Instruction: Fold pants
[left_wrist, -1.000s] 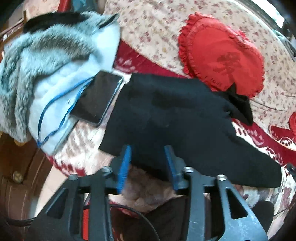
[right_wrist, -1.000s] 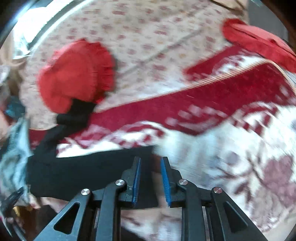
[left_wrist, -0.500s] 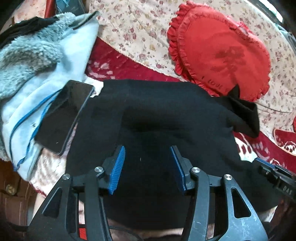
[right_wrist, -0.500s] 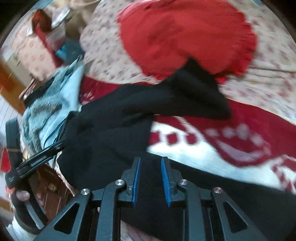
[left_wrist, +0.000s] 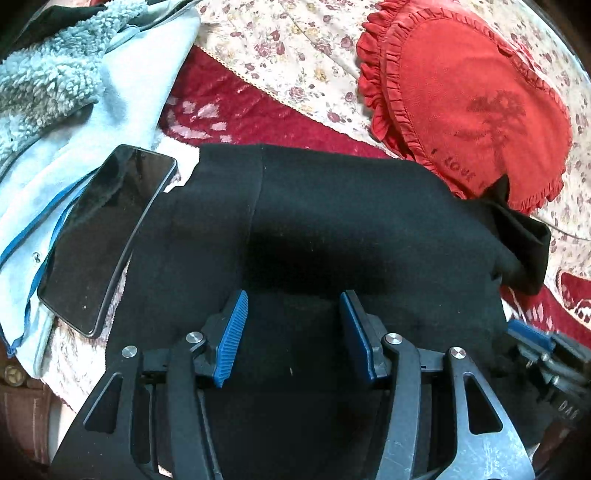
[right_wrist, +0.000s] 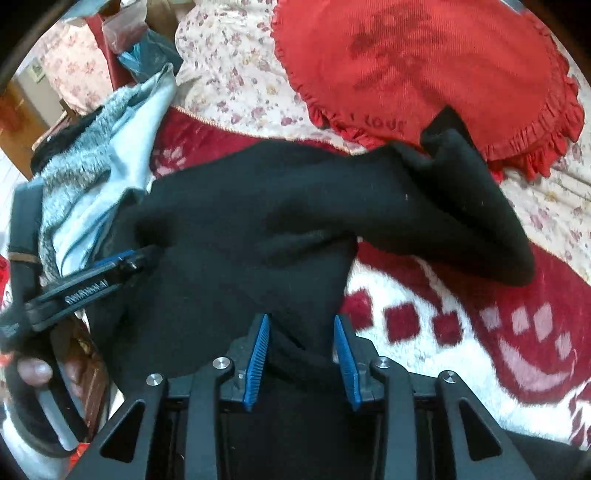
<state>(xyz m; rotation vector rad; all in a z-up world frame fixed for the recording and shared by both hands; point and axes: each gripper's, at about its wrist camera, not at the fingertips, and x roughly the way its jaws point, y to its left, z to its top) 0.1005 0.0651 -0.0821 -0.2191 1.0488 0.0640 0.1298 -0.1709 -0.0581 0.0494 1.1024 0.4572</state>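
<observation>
Black pants lie folded over on the bed, one leg end trailing against the red cushion. My left gripper hovers just above the pants near the waist side, its jaws opening, and nothing is pinched between the blue pads. In the right wrist view the pants fill the middle. My right gripper has its jaws opening, with a ridge of black cloth still running between the pads. The left gripper shows at that view's left edge, and the right gripper at the left view's right edge.
A dark phone lies against the pants' left edge on a pale blue fleece jacket. A red heart cushion sits at the back right. Underneath are a red and white blanket and a floral sheet. A person's fingers hold the left tool.
The right gripper swung left, carrying the pant leg over the rest of the pants, and its jaws have widened. The left gripper moved forward over the pants and opened a little more.
</observation>
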